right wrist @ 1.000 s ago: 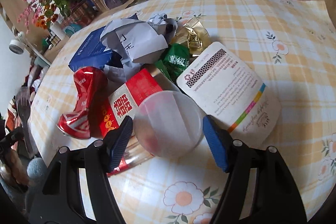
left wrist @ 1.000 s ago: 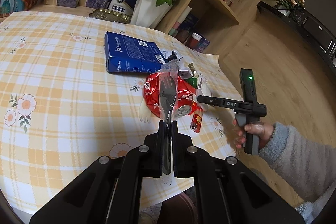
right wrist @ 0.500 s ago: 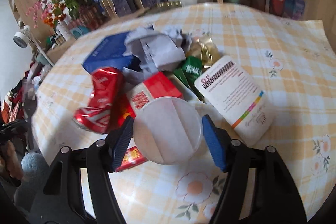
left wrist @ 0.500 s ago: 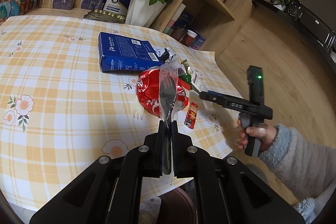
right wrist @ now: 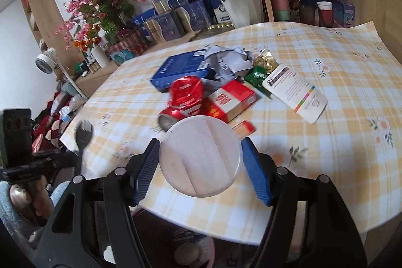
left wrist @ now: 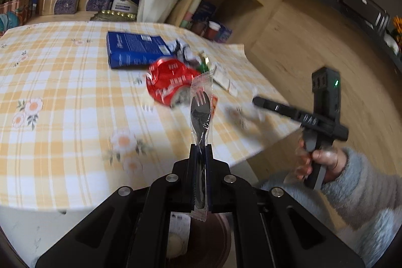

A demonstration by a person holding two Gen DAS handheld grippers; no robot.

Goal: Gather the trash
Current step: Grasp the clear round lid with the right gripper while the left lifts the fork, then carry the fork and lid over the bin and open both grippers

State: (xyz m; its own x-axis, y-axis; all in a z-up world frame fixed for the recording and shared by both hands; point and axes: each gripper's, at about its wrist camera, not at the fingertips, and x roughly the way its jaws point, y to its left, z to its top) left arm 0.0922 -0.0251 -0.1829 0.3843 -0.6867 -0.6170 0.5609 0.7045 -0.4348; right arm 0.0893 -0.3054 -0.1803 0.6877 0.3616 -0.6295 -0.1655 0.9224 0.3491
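Note:
My left gripper (left wrist: 200,150) is shut on a wrapped black plastic fork (left wrist: 200,114), held above the table's near edge; the fork also shows in the right wrist view (right wrist: 84,136). My right gripper (right wrist: 201,155) is shut on a translucent round plastic lid (right wrist: 200,155), lifted off the table. On the table lie a crushed red can (right wrist: 184,98), a red carton (right wrist: 232,98), a blue box (right wrist: 183,69), crumpled paper (right wrist: 227,60), a green wrapper (right wrist: 257,75) and a white pouch (right wrist: 295,92). The right gripper also shows in the left wrist view (left wrist: 261,102).
A dark bin (left wrist: 213,240) with a white item inside sits below the table edge, under my left gripper. Flower vases (right wrist: 238,8), boxes and shelves stand behind the table. The checked tablecloth (right wrist: 326,54) overhangs the edge.
Both grippers have pulled back from the trash pile toward the table's edge and risen. The lid has come up off the table. The fork stays held.

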